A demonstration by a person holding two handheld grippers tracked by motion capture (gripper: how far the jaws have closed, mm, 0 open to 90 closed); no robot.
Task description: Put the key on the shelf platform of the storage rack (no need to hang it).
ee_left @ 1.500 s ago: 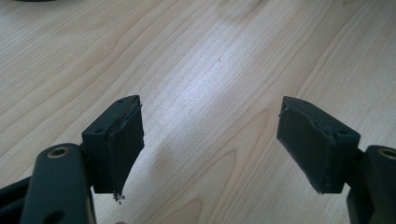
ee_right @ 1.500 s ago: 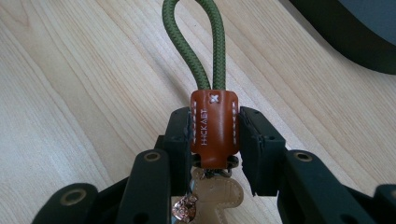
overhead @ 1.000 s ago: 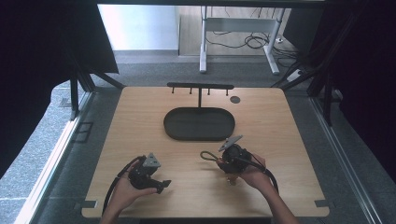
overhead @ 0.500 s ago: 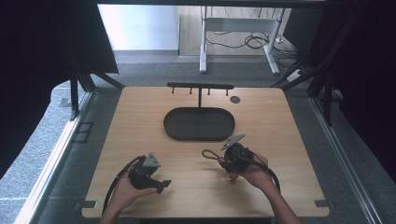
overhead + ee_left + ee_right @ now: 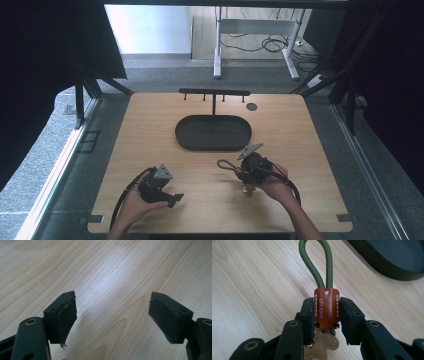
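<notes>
keychain (image 5: 325, 308) clamped in right gripper (image 5: 327, 315) | cord loop (image 5: 317, 262) pointed toward tray (image 5: 213, 132) | left gripper (image 5: 112, 315) held agape, empty

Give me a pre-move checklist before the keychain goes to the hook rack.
1. Grip: right gripper jaws clamp the brown leather tab from both sides: ok.
2. Loop: green cord loop sticks out past the jaws, open and unobstructed: ok.
3. Left gripper: jaws apart, nothing between them, over bare table: ok.
4. Path: the dark oval tray lies between the right gripper and the hook rack; clearance over it: cannot tell.
5. Rack pegs free: cannot tell, too small in the high view.
</notes>
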